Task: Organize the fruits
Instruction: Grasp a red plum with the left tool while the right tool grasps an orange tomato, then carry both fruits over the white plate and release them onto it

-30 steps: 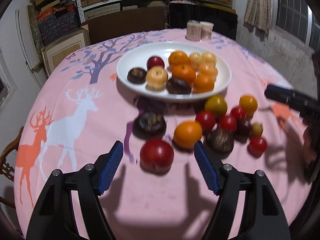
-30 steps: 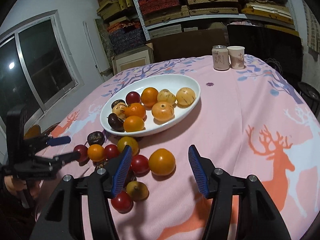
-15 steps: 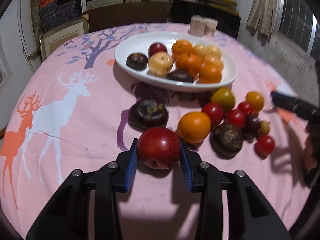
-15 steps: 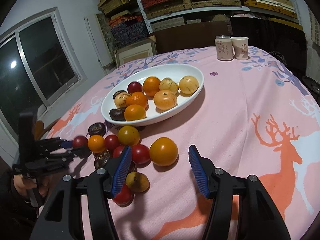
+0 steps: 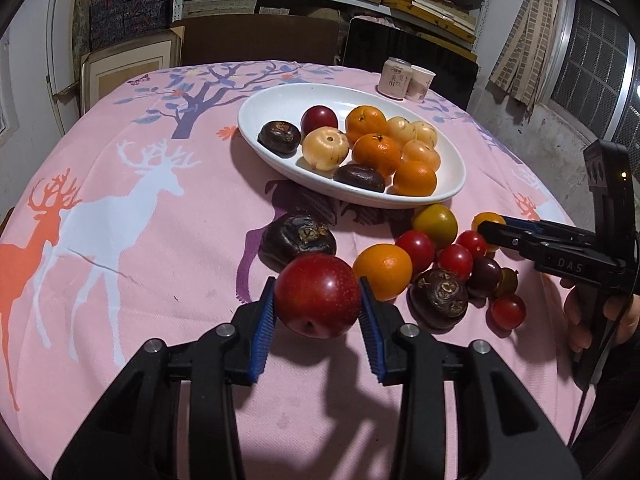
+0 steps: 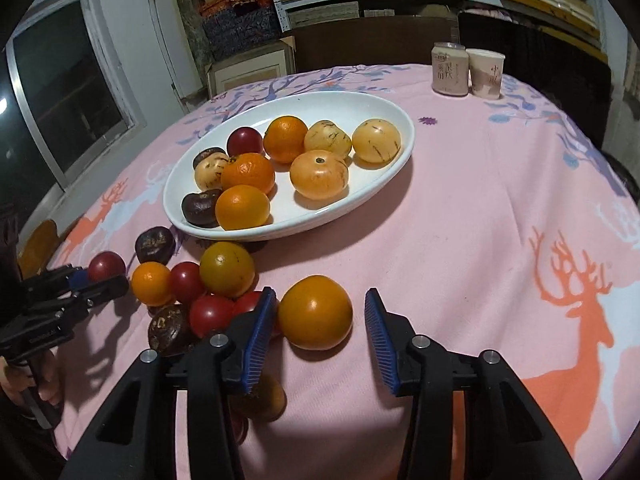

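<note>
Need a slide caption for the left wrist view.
Left gripper clamps a red plum before the white fruit dish.

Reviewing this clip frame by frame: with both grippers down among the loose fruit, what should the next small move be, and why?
Probably finish closing the right gripper: its jaws are closing, yet a gap shows beside the orange fruit between them. The left gripper already clamps the red fruit, ready for the white dish.

Dish (image 5: 454, 184) sits mid-table; can (image 6: 449, 68) and cup (image 6: 485, 73) behind it, loose fruit pile (image 5: 448, 264) before it.
</note>
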Demonstrator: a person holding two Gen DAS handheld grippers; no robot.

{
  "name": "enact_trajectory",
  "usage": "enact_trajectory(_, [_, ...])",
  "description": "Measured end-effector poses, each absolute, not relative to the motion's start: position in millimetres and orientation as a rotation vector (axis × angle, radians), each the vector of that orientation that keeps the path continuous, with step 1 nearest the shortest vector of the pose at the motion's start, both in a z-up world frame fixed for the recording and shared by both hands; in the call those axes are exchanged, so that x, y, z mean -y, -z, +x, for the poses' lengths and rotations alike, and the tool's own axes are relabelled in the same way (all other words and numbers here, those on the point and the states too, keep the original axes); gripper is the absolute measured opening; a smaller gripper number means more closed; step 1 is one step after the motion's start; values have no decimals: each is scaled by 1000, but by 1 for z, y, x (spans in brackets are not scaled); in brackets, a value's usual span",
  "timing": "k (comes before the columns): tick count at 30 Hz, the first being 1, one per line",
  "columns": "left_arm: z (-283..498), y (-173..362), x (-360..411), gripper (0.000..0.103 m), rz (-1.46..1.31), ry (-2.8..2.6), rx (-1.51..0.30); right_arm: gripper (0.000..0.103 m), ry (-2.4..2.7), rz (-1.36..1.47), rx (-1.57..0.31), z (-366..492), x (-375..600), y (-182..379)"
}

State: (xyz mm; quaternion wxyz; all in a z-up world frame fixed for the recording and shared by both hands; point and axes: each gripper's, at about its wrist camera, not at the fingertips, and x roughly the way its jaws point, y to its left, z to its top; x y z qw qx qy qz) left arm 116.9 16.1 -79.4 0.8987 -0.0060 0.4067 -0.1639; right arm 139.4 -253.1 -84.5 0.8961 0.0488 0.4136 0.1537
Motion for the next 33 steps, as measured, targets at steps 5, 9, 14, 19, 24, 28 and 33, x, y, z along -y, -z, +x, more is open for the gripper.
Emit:
enact_trajectory(5, [119, 81, -17, 38, -20, 339, -841, 37, -351, 164, -838, 133, 261, 85])
enact_trajectory(9, [116, 78, -20, 38, -32, 335, -823, 37, -373, 199, -784, 125, 267, 76])
enact_trajectory(14, [119, 61, -16, 38, -17, 342, -809, 37, -352, 194, -686, 120, 271, 47])
enact_trajectory(19, [153, 18, -11, 38, 6, 318, -766, 37, -304, 180, -521, 131, 278, -14])
enact_trajectory(24, [218, -8, 1, 38, -33, 308, -760, 37, -286, 90, -460, 177, 256, -45])
enact_trajectory(28, [267, 11, 17, 38, -35, 280, -831, 37, -286, 46, -536, 222, 230, -27])
enact_trajectory(33, [293, 37, 28, 38, -37, 264, -886, 37, -272, 19, -623, 260, 211, 6])
